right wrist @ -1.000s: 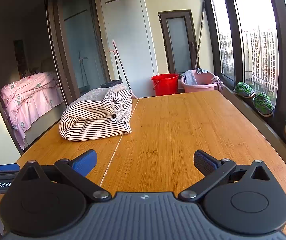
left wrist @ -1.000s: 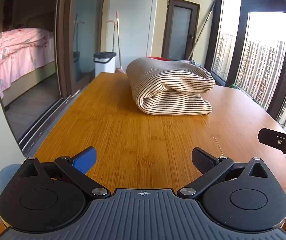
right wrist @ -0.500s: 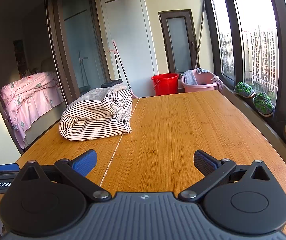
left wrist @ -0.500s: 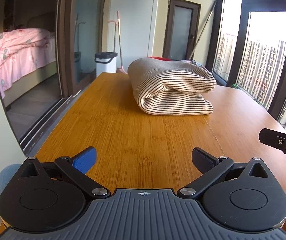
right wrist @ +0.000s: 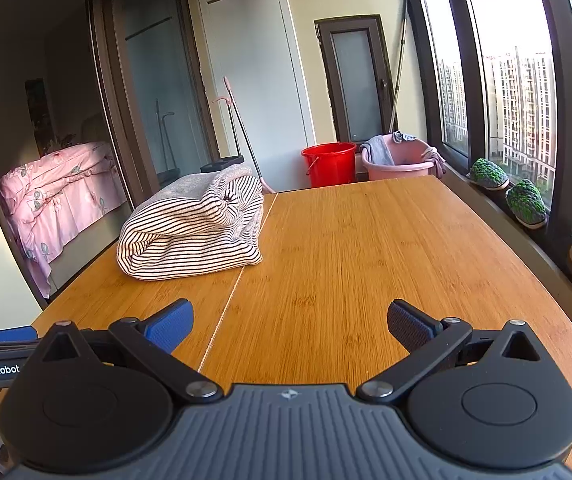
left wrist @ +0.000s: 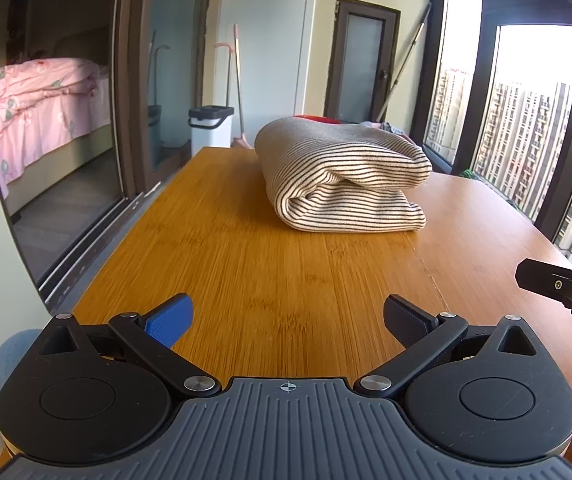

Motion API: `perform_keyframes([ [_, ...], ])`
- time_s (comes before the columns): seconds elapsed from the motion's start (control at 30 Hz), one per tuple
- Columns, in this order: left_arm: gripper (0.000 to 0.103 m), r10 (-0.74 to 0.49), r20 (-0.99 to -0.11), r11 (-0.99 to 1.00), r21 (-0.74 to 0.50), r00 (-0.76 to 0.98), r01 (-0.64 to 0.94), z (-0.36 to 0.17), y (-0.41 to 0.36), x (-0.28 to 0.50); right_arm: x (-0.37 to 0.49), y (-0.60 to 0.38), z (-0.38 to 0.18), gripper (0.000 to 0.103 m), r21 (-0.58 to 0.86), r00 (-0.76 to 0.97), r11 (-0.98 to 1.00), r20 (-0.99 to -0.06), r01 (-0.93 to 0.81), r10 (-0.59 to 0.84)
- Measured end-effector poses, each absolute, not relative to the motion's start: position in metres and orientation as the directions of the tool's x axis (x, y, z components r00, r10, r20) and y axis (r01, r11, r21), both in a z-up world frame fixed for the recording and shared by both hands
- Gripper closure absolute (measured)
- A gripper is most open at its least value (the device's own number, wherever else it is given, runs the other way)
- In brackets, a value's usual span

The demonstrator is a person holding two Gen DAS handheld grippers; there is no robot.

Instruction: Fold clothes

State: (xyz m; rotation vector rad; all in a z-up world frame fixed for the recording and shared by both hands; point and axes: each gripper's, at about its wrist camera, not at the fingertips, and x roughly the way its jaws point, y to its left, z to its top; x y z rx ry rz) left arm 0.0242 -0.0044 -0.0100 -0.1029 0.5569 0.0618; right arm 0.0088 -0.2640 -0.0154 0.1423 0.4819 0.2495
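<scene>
A striped garment (left wrist: 342, 184) lies folded in a thick bundle on the wooden table (left wrist: 286, 280), toward the far left side; it also shows in the right wrist view (right wrist: 194, 232). My left gripper (left wrist: 288, 318) is open and empty, held low over the table's near edge, well short of the bundle. My right gripper (right wrist: 290, 320) is open and empty, near the front edge, to the right of the bundle. A finger of the right gripper (left wrist: 562, 288) shows at the right edge of the left wrist view.
A red bucket (right wrist: 328, 164) and a pink basin with clothes (right wrist: 400, 158) stand behind the table's far end. Windows run along the right side, with green slippers (right wrist: 524, 202) on the sill. A sliding glass door (left wrist: 66, 120) is on the left.
The left wrist view has shifted very slightly to the left, so the bundle sits a touch further right. Both grippers stay open and nearly still.
</scene>
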Motion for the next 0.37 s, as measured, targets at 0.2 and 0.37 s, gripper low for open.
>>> perform_keyframes([
  [0.2, 0.000, 0.029, -0.519, 0.993, -0.084, 0.854, -0.085, -0.0094, -0.0043, 0.0222, 0.0087, -0.2606, -0.0160, 0.000, 0.192, 0.854, 0.961, -0.447, -0.200, 0.267],
  [0.37, 0.000, 0.015, -0.498, 0.989, -0.120, 0.867, -0.086, -0.0068, 0.0043, 0.0181, 0.0099, -0.2540, -0.0159, 0.000, 0.162, 0.847, 0.966, -0.465, -0.203, 0.256],
])
